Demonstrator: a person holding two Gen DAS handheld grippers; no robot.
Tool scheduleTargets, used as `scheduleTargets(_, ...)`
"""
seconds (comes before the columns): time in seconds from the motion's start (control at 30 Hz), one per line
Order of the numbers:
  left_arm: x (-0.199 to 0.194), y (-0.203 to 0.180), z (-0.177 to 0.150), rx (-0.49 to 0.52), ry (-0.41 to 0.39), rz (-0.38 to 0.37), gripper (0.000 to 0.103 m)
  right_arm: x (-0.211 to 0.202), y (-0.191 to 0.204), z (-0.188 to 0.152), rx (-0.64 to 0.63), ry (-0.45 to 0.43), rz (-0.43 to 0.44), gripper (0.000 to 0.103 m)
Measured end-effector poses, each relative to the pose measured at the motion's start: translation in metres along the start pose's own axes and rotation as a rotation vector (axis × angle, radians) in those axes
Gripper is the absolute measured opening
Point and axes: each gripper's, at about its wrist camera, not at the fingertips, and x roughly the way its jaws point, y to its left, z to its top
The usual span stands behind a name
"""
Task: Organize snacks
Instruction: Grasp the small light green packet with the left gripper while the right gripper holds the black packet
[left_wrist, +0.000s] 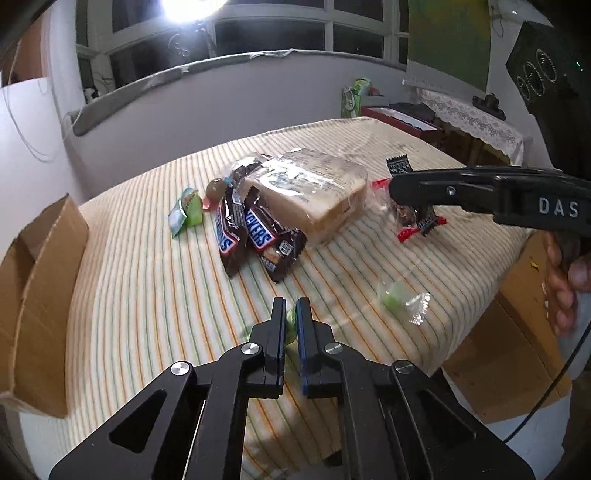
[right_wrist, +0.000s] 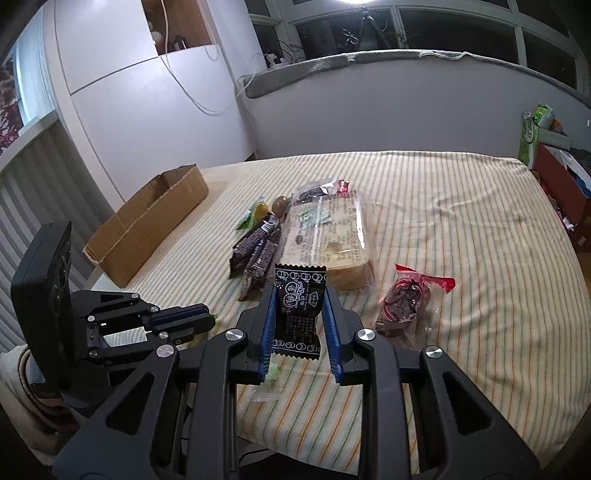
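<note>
My left gripper (left_wrist: 290, 308) is shut on a small green candy (left_wrist: 291, 325) low over the striped table. My right gripper (right_wrist: 300, 291) is shut on a black snack packet (right_wrist: 298, 310) and holds it above the table; it also shows in the left wrist view (left_wrist: 400, 192). Two Snickers bars (left_wrist: 255, 232), a bagged bread loaf (left_wrist: 314, 192), a green packet (left_wrist: 186, 214), a brown sweet (left_wrist: 215, 188), a red-wrapped snack (right_wrist: 406, 301) and a loose green candy (left_wrist: 397, 299) lie on the cloth. The left gripper shows at the left of the right wrist view (right_wrist: 184, 317).
An open cardboard box (right_wrist: 147, 225) stands at the table's left edge, seen close in the left wrist view (left_wrist: 40, 295). Another cardboard box (left_wrist: 517, 332) sits below the table's right edge. A side table with a lace cloth (left_wrist: 472, 118) stands beyond.
</note>
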Motion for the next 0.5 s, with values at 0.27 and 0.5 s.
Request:
scheduleTargets(0.27, 0.005, 0.005, -0.019, -0.007, -0.025, -0.018, 0.012, -0.001, -0.007, -0.008, 0.027, 0.007, -0.021, 0.025)
scheduleTargets(0.5, 0.002, -0.004, -0.022, 0.058, -0.039, 0.02, 0.003, 0.002, -0.014, -0.014, 0.046, -0.001, -0.008, 0.025)
